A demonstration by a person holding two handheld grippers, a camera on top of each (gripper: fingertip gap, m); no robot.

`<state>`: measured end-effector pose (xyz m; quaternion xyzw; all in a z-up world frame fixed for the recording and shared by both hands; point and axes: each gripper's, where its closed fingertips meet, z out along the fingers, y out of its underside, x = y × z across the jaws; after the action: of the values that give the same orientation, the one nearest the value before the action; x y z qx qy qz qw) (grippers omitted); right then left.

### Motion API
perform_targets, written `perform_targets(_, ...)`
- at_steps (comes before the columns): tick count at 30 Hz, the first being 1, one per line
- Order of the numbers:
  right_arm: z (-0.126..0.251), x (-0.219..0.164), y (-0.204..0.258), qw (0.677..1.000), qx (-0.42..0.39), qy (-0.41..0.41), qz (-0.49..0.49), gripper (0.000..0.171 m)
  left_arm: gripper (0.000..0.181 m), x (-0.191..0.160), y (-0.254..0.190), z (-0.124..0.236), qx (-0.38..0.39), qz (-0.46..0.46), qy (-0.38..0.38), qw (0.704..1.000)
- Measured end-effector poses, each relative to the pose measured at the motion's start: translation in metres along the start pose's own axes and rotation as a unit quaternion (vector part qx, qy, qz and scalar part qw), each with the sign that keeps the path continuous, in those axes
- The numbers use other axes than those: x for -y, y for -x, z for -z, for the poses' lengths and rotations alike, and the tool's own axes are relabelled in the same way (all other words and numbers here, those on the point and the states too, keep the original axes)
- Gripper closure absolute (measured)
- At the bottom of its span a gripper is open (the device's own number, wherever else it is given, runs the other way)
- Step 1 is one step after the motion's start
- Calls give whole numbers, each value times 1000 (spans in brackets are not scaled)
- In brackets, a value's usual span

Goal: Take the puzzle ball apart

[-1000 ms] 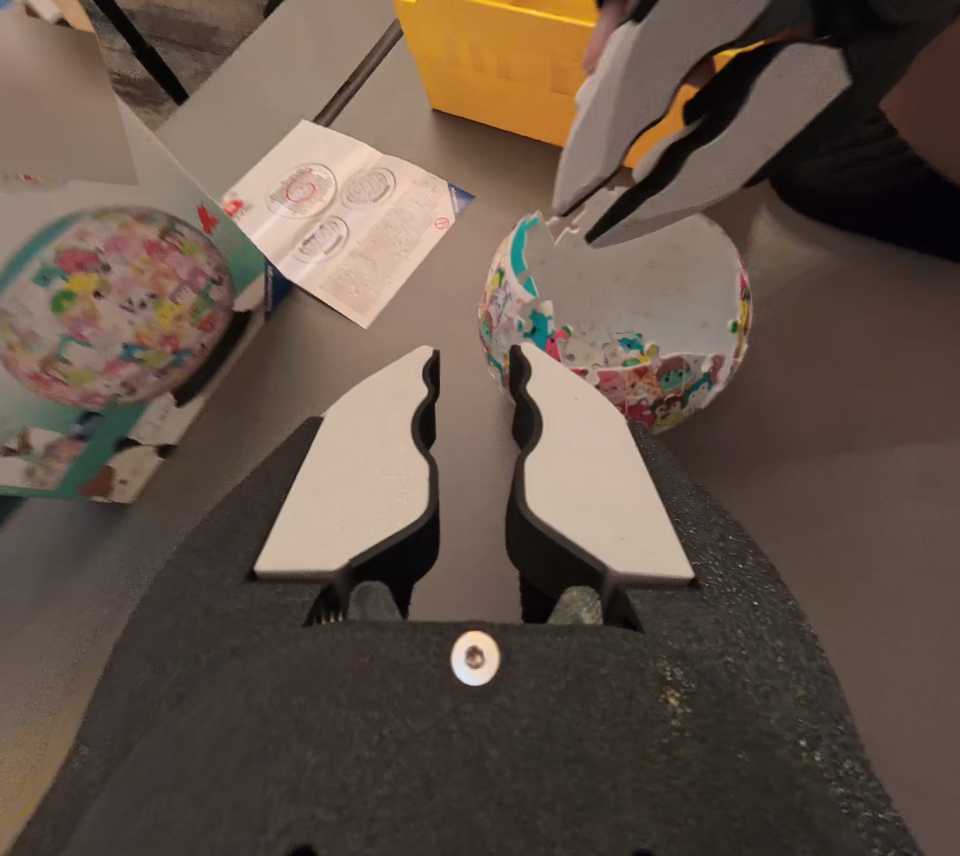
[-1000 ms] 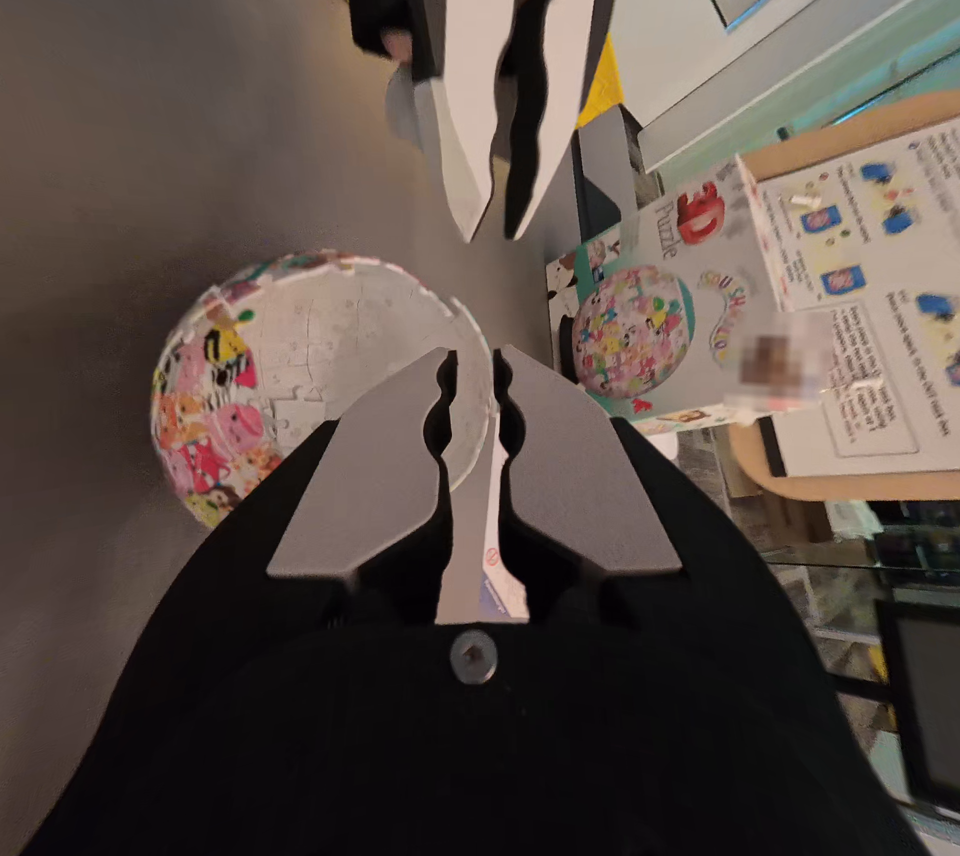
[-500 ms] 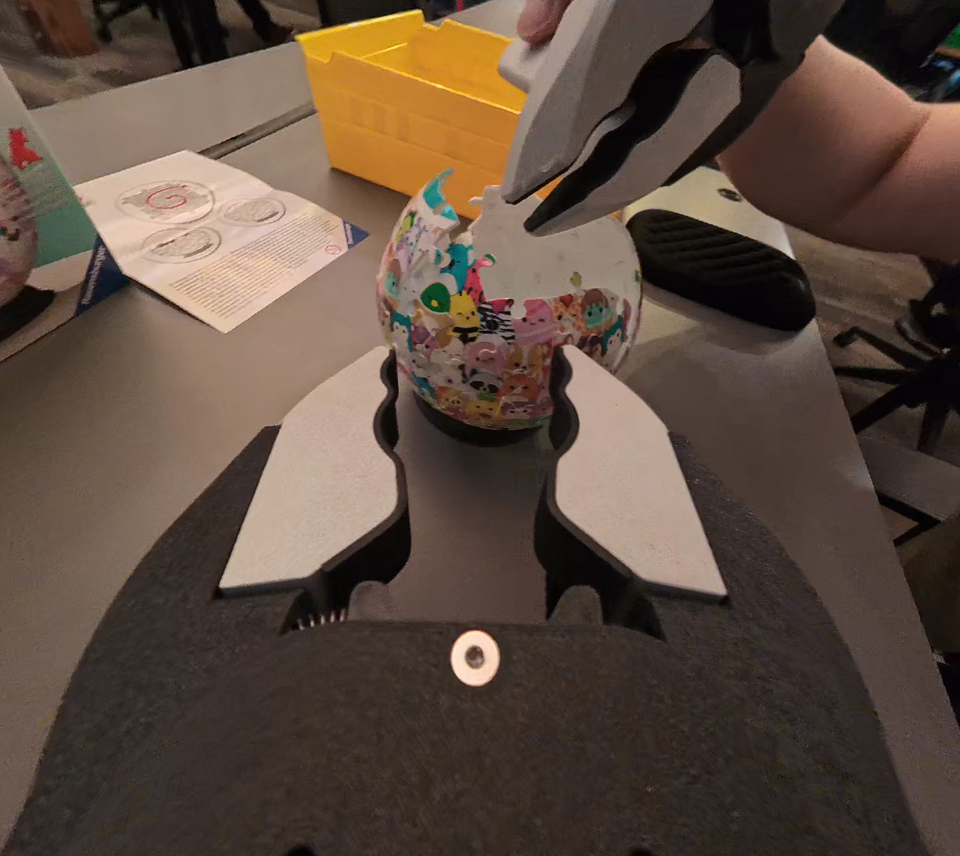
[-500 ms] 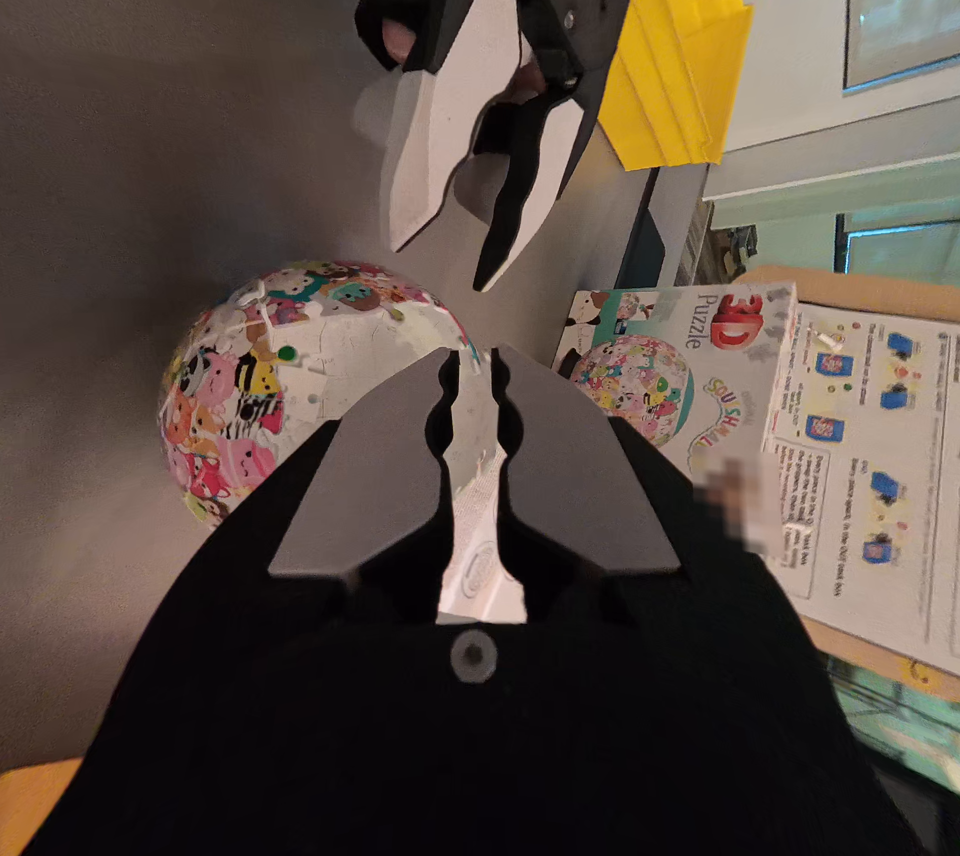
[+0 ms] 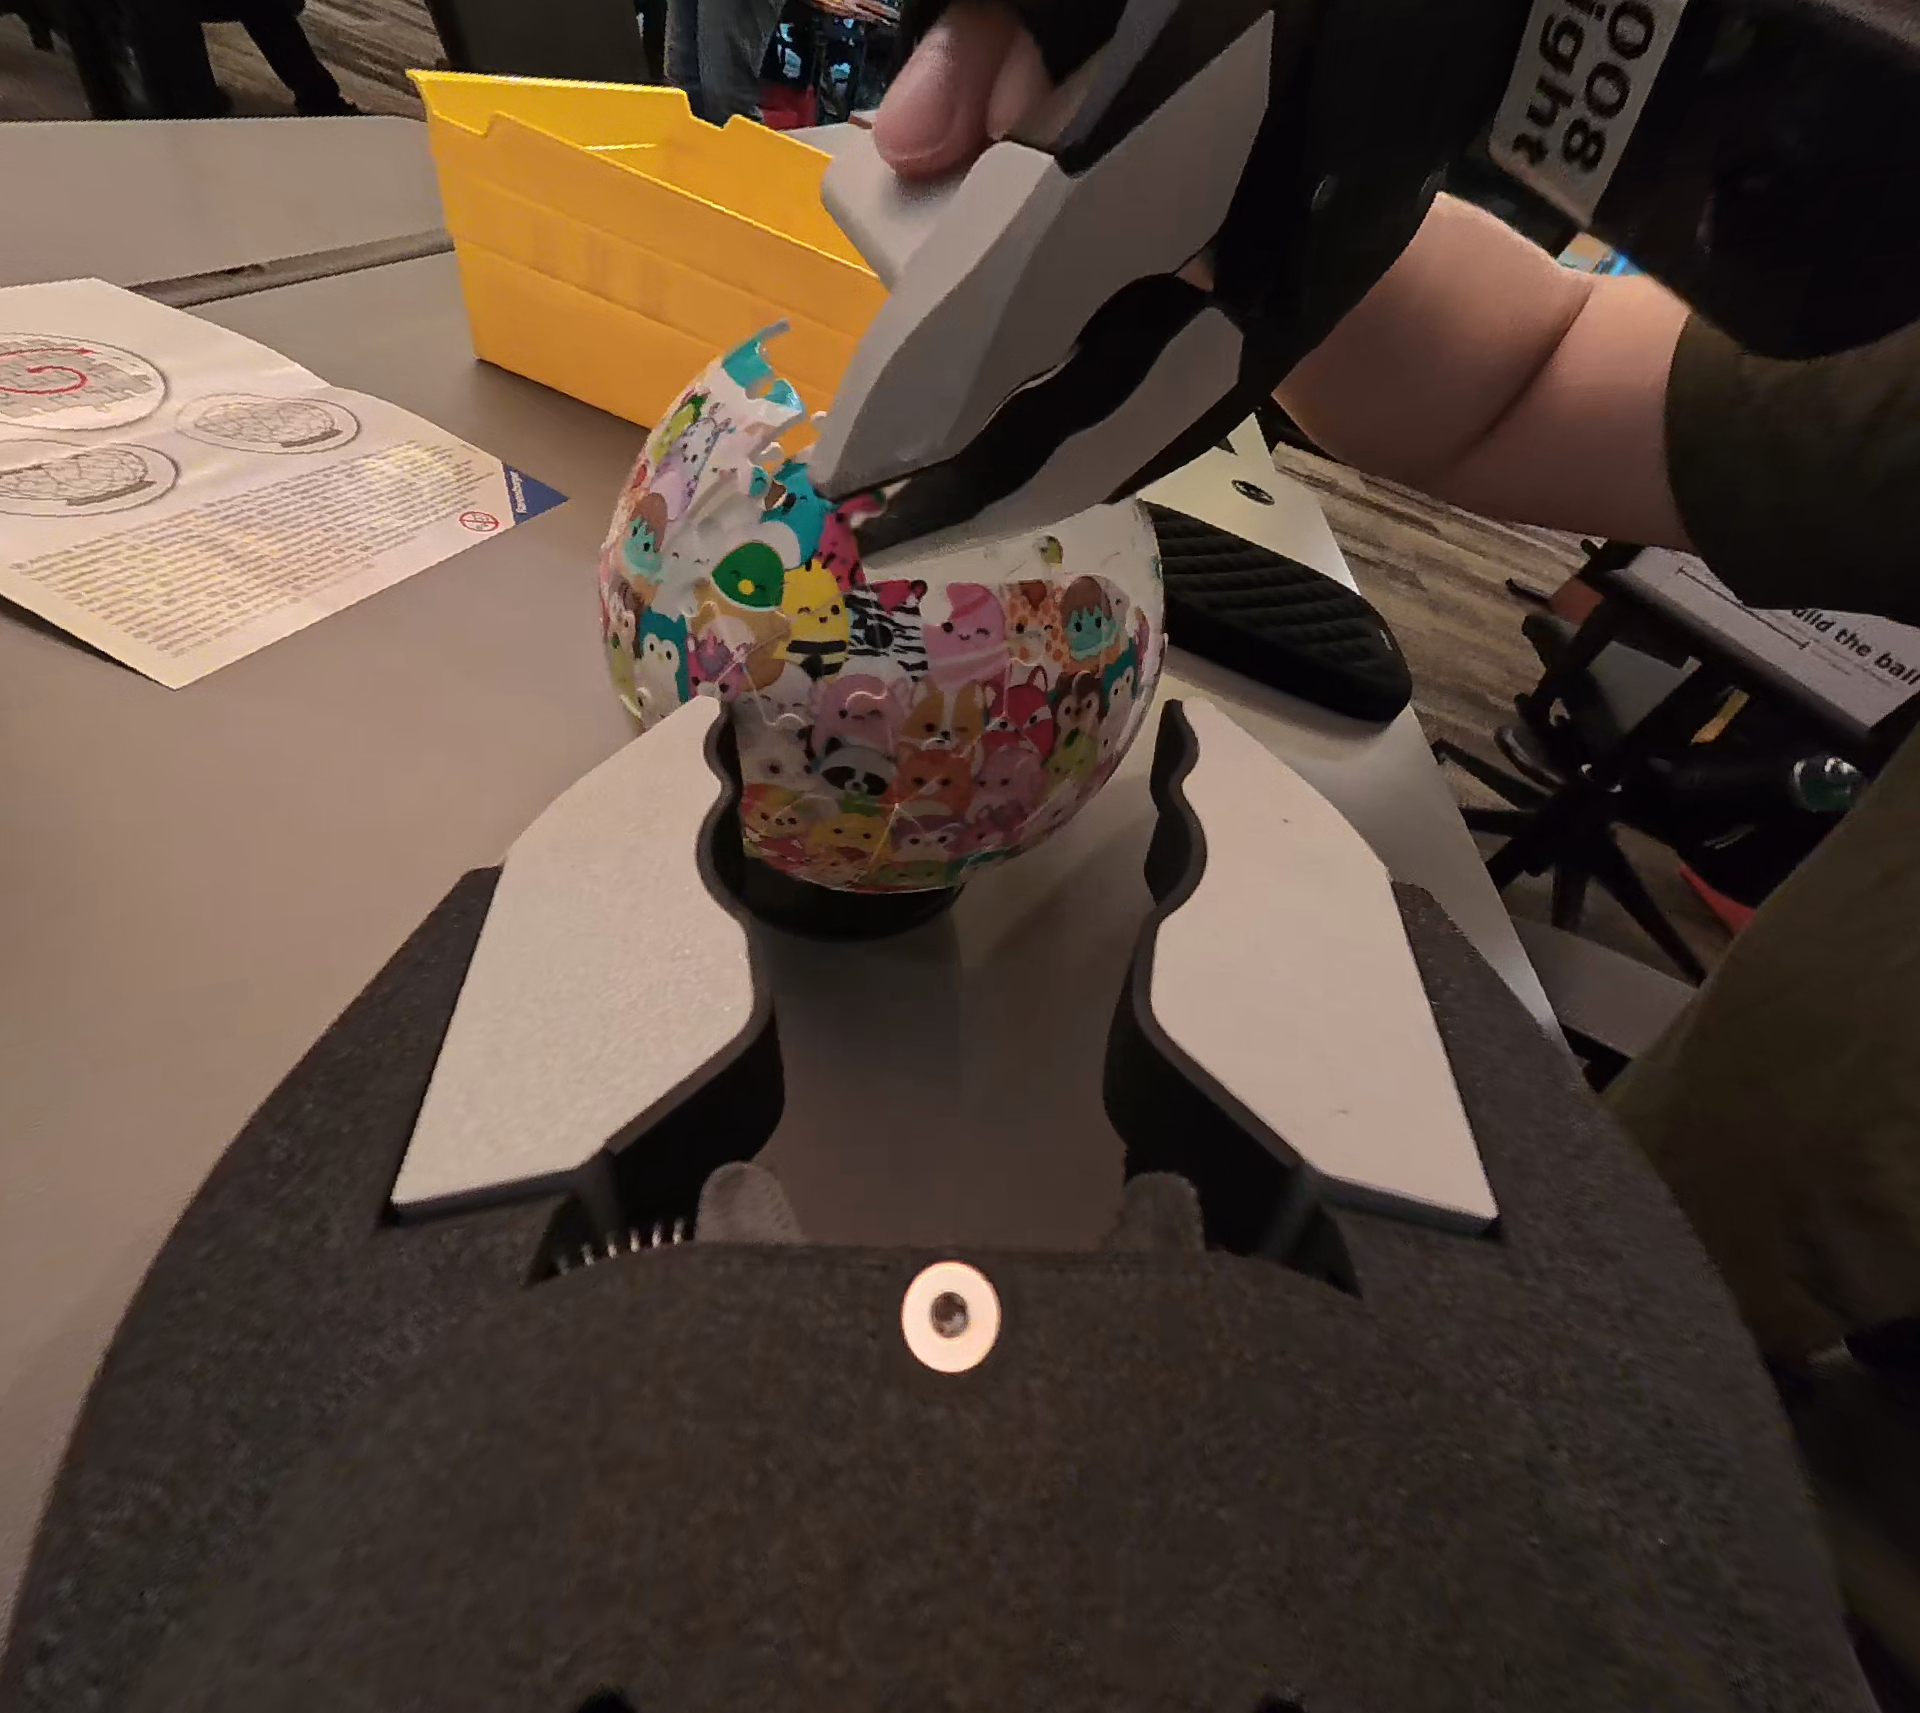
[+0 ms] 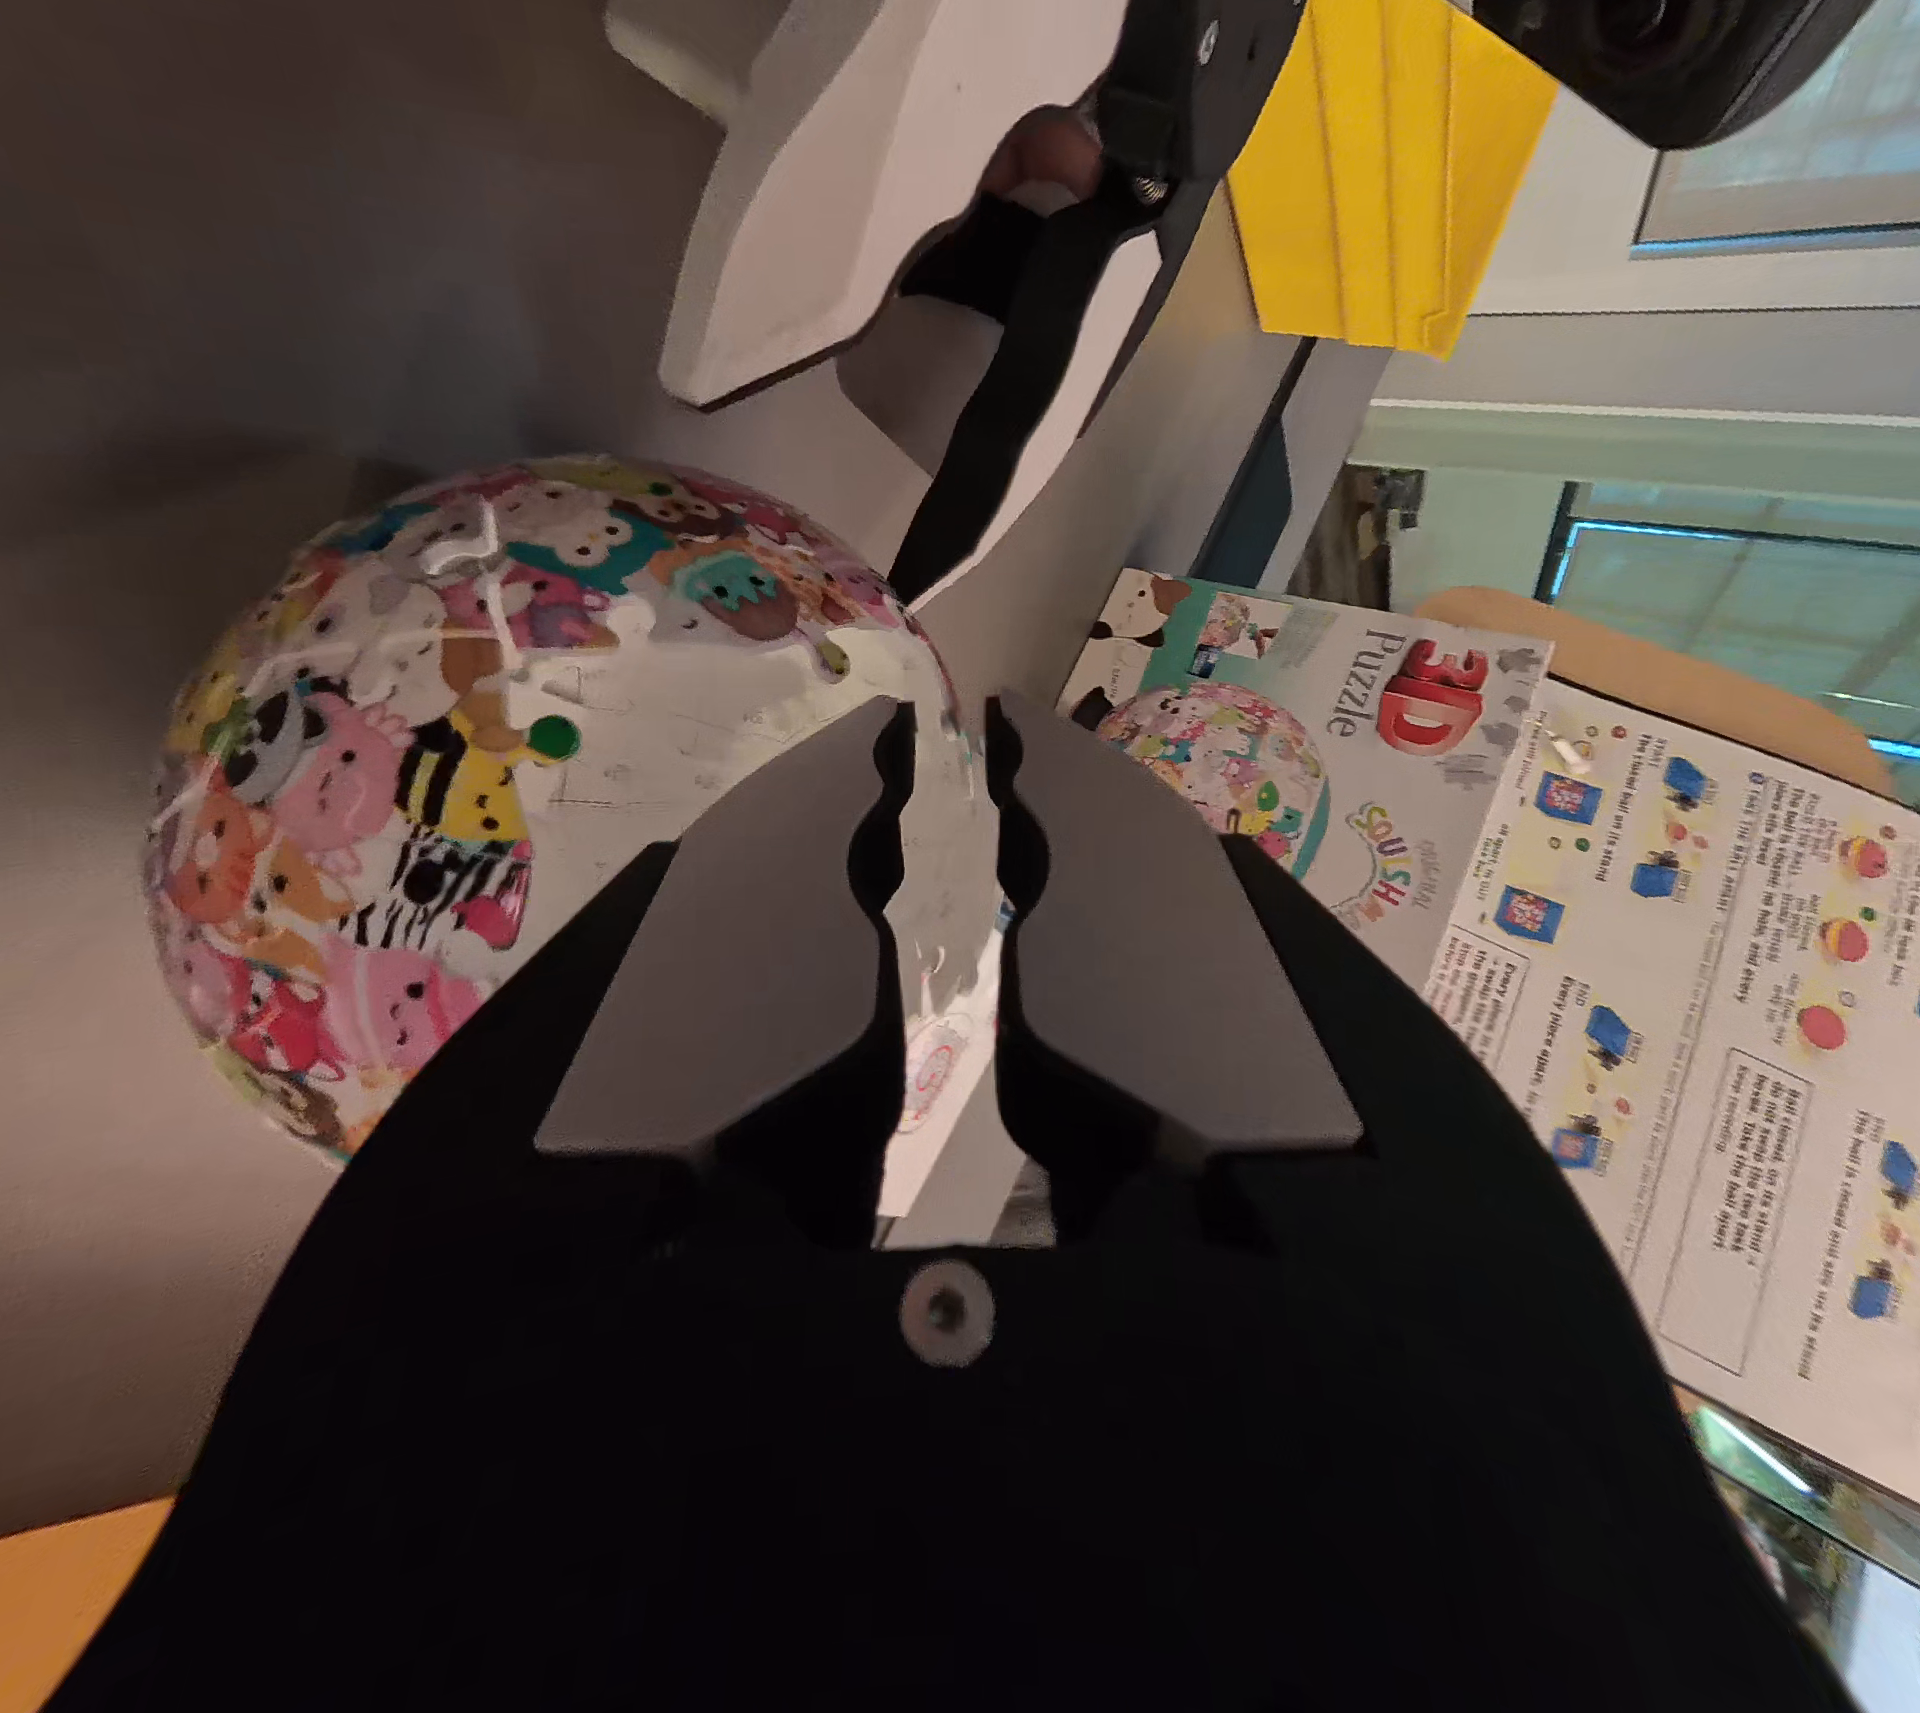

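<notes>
The puzzle ball (image 5: 914,707) is a colourful shell with its top open, sitting on a black stand (image 5: 852,910) on the grey table (image 5: 260,832). My left gripper (image 5: 940,713) is open wide, with a finger on each side of the ball's lower half, not touching it. My right gripper (image 5: 847,515) comes down from the upper right and pinches the ball's jagged rim, one finger outside and one inside. In the right wrist view the ball (image 6: 395,780) is at left, the rim sits between my right gripper's (image 6: 940,707) narrow jaws, and the left gripper (image 6: 805,489) is above.
A yellow bin (image 5: 623,261) stands behind the ball. An instruction sheet (image 5: 208,479) lies at left. A black ribbed pad (image 5: 1278,635) lies right of the ball near the table's edge. The puzzle box (image 6: 1299,759) and a printed board (image 6: 1714,988) lie beyond. The left gripper's tips are roughly 4 cm from the right gripper's.
My left gripper has opened wider, dropped low and moved in until its fingers flank the ball. My right gripper has stayed at the rim with the same narrow gap.
</notes>
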<state>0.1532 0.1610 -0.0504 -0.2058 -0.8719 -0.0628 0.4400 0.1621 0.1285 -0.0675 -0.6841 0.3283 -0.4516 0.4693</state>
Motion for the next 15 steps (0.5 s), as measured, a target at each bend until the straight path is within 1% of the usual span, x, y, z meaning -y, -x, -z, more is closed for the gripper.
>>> perform_targets(2, -4, -1, 3, 1000, 4, 6, 1, 158, 105, 0, -1, 0, -1, 0, -2, 1000)
perform_targets(5, -9, -6, -1, 999, -26, 23, 13, 164, 105, 0, -1, 0, 1, -7, 1, 1000)
perform_targets(7, -9, -6, -2, 999, -37, 27, -1, 165, 105, 0, 0, 0, 6, -12, 3, 1000)
perform_targets(12, -6, -6, -1, 998, -45, 13, -49, 165, 109, 1, -1, -1, 0, -7, -2, 1000)
perform_targets(15, -4, -4, 3, 999, -35, 1, -39, 165, 110, -2, -4, -3, -6, -9, 4, 1000)
